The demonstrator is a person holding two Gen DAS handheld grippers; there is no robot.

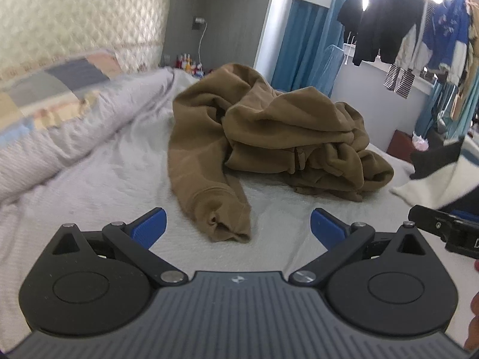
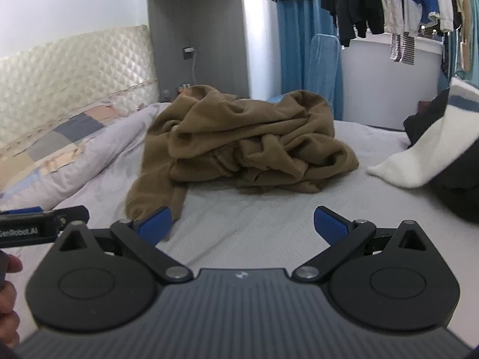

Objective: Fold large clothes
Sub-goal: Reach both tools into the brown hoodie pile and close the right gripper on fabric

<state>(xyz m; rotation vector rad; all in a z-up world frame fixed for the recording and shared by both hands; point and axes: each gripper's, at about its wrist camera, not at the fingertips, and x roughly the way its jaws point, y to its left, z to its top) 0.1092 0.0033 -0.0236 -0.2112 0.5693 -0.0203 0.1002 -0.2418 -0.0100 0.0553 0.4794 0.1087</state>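
Observation:
A brown sweatshirt (image 1: 269, 131) lies crumpled in a heap on the white bed sheet (image 1: 104, 179), with one sleeve (image 1: 215, 209) trailing toward me. My left gripper (image 1: 238, 227) is open and empty, its blue pads on either side of the sleeve cuff, just short of it. In the right wrist view the same sweatshirt (image 2: 248, 140) lies ahead, its sleeve (image 2: 152, 191) reaching down to the left pad. My right gripper (image 2: 242, 224) is open and empty above bare sheet (image 2: 245, 227).
A patchwork duvet (image 1: 51, 104) is bunched along the left by the padded headboard (image 2: 74, 65). A black and white garment (image 2: 434, 149) lies at the right of the bed. Clothes (image 1: 419, 30) hang by the window. A grey cabinet (image 2: 197, 36) stands behind.

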